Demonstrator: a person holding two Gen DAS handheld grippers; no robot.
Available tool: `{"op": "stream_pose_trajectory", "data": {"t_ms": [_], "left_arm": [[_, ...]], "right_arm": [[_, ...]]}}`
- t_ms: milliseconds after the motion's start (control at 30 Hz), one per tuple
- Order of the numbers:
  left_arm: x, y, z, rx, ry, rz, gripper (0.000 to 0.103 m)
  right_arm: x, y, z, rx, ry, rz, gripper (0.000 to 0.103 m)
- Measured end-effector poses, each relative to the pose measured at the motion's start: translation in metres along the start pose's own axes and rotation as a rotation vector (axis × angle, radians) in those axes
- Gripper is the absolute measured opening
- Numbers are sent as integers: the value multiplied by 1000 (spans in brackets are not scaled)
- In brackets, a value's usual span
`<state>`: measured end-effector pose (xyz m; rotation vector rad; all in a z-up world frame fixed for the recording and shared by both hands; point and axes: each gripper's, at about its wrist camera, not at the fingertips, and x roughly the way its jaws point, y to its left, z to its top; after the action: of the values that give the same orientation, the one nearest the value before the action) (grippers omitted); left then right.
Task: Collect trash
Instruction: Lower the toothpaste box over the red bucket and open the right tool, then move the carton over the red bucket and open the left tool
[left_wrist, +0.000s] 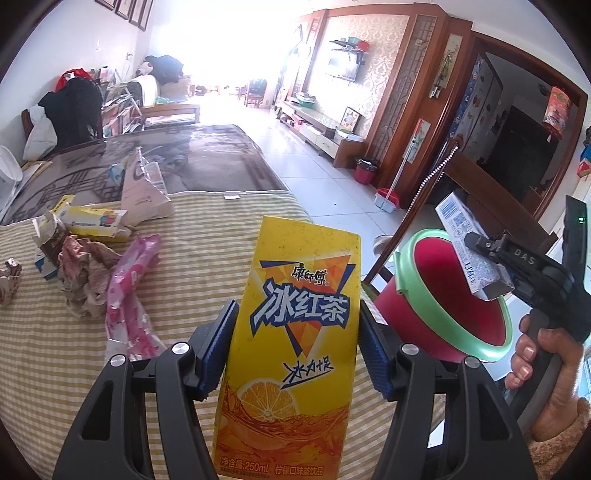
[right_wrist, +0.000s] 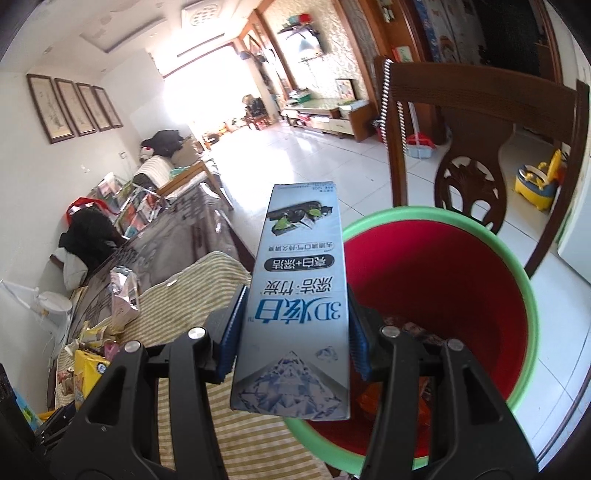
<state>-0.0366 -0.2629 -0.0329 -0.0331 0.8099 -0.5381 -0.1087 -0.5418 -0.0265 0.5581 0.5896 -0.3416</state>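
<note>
1. Yellow iced-tea carton (left_wrist: 291, 347) stood upright between the blue pads of the left gripper (left_wrist: 297, 349), which clamped it on both sides above the striped cloth (left_wrist: 184, 258).
2. Pale blue toothpaste box (right_wrist: 299, 306) was pinched the same way in the right gripper (right_wrist: 295, 332), its far end tilted up and away, the near end over the bin's edge.
3. From the left wrist view, the person's right hand (left_wrist: 543, 373) wrapped the right gripper's handle, fingers curled, the tool angled down over the red bin (left_wrist: 436, 295) with its green rim.
4. Loose trash lay farther left on the cloth: a pink wrapper (left_wrist: 131, 291), crumpled paper (left_wrist: 86, 273) and a torn yellow packet (left_wrist: 94, 221).
5. Beyond the bin stood a wooden chair (right_wrist: 469, 147).
</note>
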Motion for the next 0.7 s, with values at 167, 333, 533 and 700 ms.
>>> {"op": "stream_pose_trajectory", "data": {"t_ms": [167,333,533,700], "left_arm": [[6,-8,-2,12,14,-17,60],[8,-19,-1,27,15,-40,60],[18,-37,1,36,28,-101,60],[29,-58,10,42,33,-196,60]], "right_arm": [[2,-12,1,35,4,-57,49],[-4,-28,3,125,-27,-130,64],[-27,-40,8,166,-160,-246,79],[-43,-50,11,214,-255,-324,89]]}}
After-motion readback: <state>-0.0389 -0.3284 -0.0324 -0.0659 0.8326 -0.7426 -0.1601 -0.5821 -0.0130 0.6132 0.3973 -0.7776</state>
